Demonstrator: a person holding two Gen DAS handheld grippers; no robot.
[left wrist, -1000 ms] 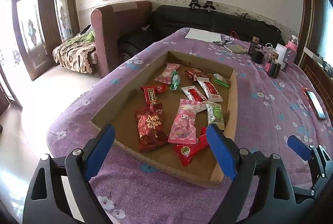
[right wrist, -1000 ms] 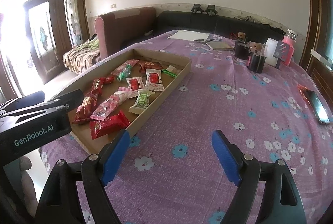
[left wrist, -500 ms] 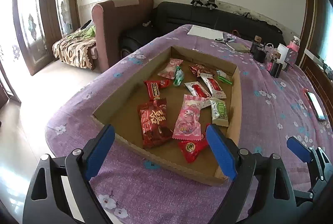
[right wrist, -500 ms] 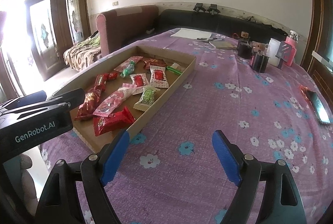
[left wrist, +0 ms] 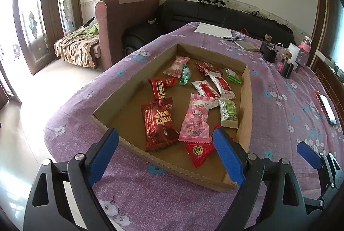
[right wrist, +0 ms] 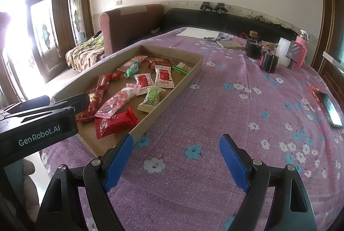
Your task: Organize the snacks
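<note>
Cardboard tray [left wrist: 247, 100] open-topped (low walls), packets crowding its right half, left floor bare

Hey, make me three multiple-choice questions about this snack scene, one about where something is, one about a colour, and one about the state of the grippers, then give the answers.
1. Where do the snacks lie?
A. In the cardboard tray
B. On the sofa
C. On the floor

2. What colour is the cartoon-character packet?
A. Blue
B. Pink
C. Black

3. How do the two hand-held grippers stand?
A. Both open and empty
B. Left shut on a packet
C. Right shut on the phone

Answers: 1 A, the packets all sit inside the cardboard tray on the purple tablecloth. 2 B, the cartoon-character packet is pink and white. 3 A, the left hand-held gripper and the right hand-held gripper both show spread blue fingers with nothing between them.
</note>
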